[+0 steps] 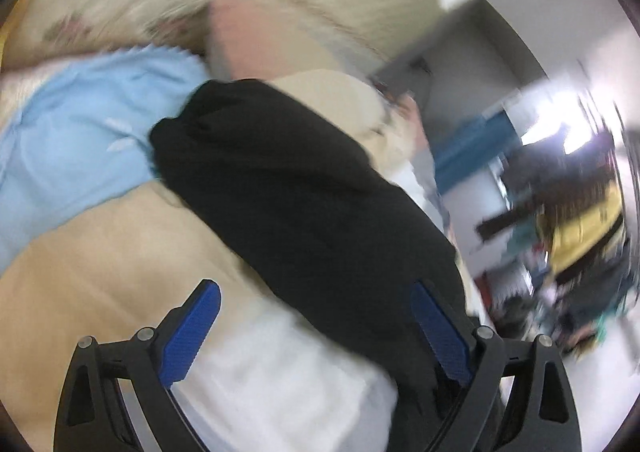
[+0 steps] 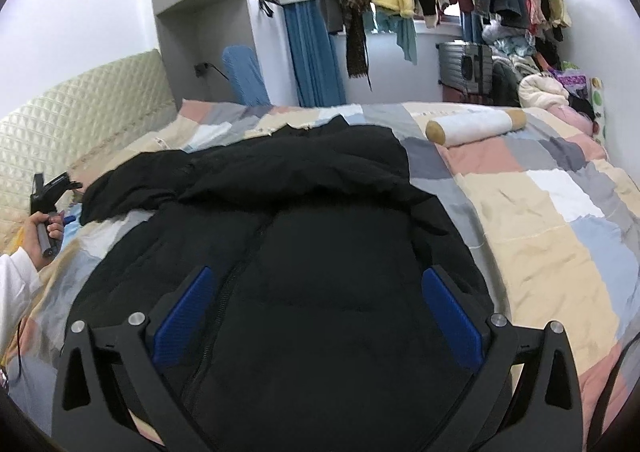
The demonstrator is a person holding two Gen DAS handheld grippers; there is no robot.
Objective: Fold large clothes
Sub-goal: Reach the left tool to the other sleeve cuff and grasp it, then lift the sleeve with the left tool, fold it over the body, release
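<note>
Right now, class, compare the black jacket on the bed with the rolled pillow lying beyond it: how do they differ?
The black jacket is dark and spread out flat; the rolled pillow is white with tan ends and shaped like a tube. The jacket covers much more of the quilt than the pillow does. The jacket lies directly below the open right gripper; the pillow sits farther off. Both rest on the quilt.

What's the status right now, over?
Left gripper and right gripper open, empty. Black jacket spread on patchwork quilt, sleeve out left. Rolled pillow lies beyond, clear.
</note>
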